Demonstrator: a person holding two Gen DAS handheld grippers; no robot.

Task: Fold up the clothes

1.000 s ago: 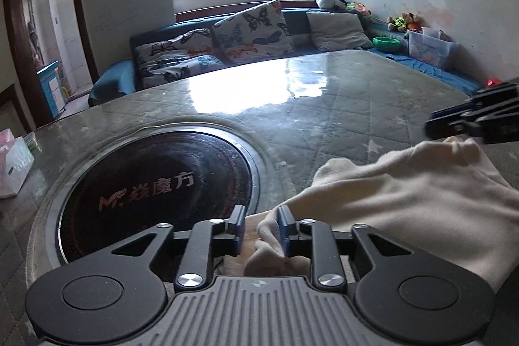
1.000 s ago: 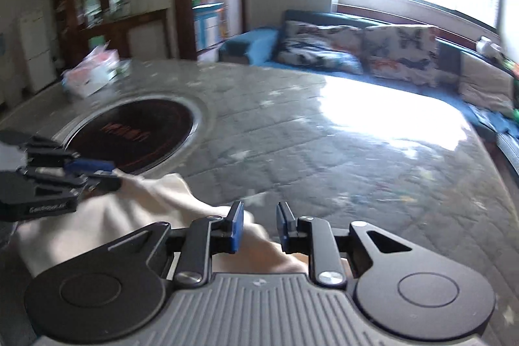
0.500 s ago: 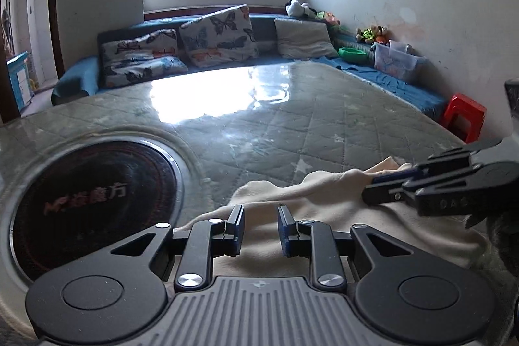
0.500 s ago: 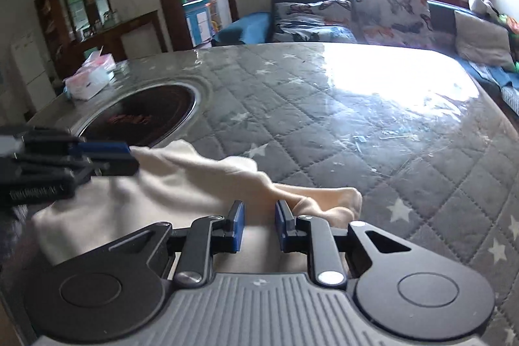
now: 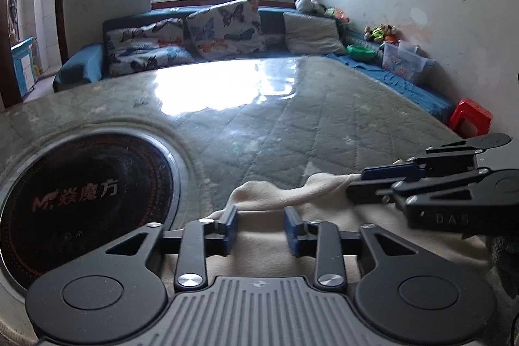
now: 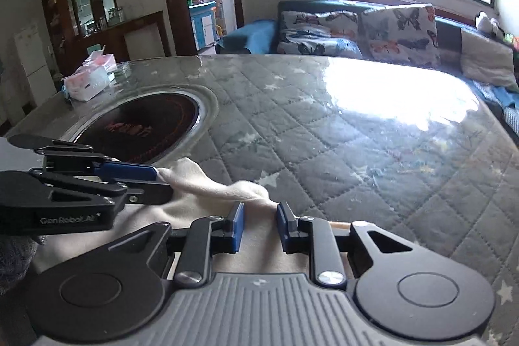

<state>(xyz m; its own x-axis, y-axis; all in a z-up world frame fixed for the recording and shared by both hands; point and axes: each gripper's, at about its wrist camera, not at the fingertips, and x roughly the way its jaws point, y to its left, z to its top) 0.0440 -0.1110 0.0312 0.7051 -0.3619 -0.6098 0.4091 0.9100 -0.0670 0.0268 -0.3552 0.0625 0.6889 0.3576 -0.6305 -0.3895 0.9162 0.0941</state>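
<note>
The garment (image 5: 324, 216) is plain cream. Beneath it the surface (image 6: 340, 132) wears a grey-green quilted cover, stitched in diamonds and dotted with pale stars. Toward its left edge the round inset plate (image 5: 81, 196) is black with reddish-orange lettering and a silvery rim. Both tools, left (image 5: 259, 229) and right (image 6: 258, 227), are black with blue pads and a ribbed grey body. Past the far edge, the cushions (image 5: 223, 26) show butterflies on white, on a dark blue sofa (image 5: 81, 67). The stool (image 5: 472, 119) is red.

Ahead-left of the jaws a round black cooktop (image 5: 81, 200) sits in the quilt-covered desk (image 5: 292, 125); far ahead, butterfly cushions (image 5: 223, 28); right, a red stool (image 5: 470, 119).
</note>
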